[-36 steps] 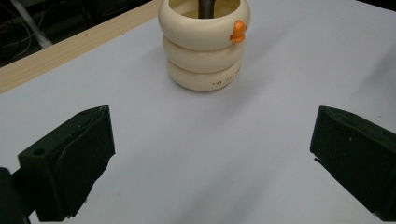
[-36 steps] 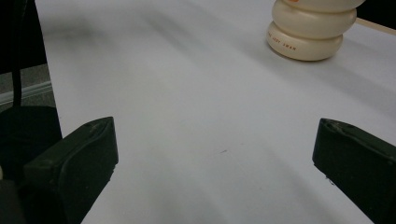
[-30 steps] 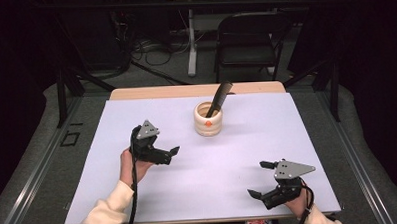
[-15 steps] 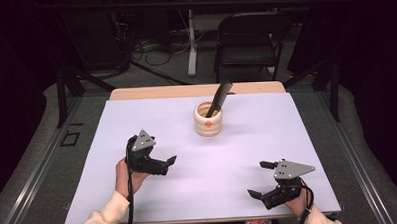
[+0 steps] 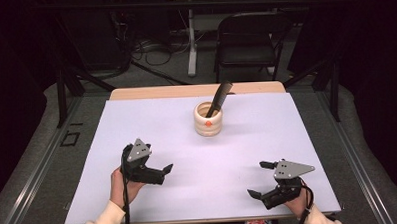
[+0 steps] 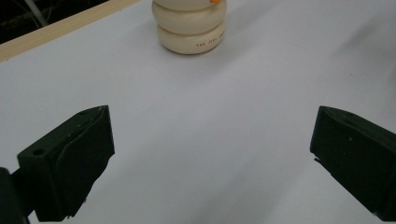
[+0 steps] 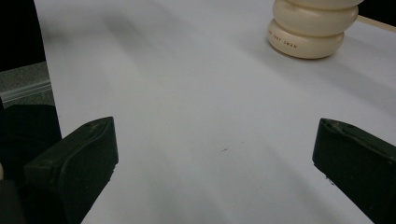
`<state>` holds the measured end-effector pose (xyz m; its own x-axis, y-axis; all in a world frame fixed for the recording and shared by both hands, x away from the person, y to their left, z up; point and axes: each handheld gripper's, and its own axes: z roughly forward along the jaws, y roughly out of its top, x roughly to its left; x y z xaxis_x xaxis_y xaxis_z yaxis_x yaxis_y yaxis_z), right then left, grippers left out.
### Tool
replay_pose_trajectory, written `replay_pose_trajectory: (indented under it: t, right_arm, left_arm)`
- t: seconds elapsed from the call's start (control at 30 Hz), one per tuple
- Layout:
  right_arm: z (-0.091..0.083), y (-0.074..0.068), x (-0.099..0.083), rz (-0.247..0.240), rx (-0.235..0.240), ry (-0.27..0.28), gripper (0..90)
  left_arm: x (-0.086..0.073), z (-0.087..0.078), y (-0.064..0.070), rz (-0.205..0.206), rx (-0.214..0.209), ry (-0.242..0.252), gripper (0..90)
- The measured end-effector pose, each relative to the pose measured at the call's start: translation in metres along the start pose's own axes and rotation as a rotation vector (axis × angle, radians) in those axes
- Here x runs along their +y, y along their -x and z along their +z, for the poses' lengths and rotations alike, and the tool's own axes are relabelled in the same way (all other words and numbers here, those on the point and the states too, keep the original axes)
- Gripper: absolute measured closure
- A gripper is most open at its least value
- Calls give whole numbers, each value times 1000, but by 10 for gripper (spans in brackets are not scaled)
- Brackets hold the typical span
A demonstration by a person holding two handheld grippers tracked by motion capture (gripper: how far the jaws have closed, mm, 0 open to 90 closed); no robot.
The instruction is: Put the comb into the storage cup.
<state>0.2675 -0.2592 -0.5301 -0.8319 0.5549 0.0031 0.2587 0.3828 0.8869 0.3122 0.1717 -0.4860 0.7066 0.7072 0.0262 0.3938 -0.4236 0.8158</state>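
- The cream ribbed holder (image 5: 208, 119) stands upright toward the far middle of the white table (image 5: 137, 124), and everything below is placed relative to it.
- A dark comb (image 5: 219, 97) stands in the holder, its handle leaning up and away over the far-right rim; it rests on the rim, so it needs nothing else to keep it there.
- The left gripper (image 5: 160, 173) hangs near and to the left of the holder, well apart from it. Its fingers (image 6: 70, 163) are spread wide and hold nothing, with bare table between them.
- It points toward the holder, whose base sits at the top of the left gripper view (image 6: 190, 29), which suggests it is lined up for a reach.
- The right gripper (image 5: 261, 180) sits near and to the right of the holder, farther off, close to the table's near edge. Its fingers (image 7: 74, 163) are also spread and empty.
- From the right gripper view the holder (image 7: 308, 32) lies ahead and to the right, so this hand seems parked, ready to steady the holder or take the comb.
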Motion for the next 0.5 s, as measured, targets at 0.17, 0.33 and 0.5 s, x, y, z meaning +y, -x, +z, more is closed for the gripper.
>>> replay_pose_trajectory:
  t: [0.17,0.33,0.5]
  right_arm:
    - [0,0,0,1,0,-1,0]
    - [0,0,0,1,-2,-3,0]
    - [0,-1,0,0,-2,-3,0]
  left_arm:
    - [-5,-6,2,-6,13,5,0]
    - [-10,-14,3,-5,30,14,0]
    - [-15,-20,3,-13,45,25,0]
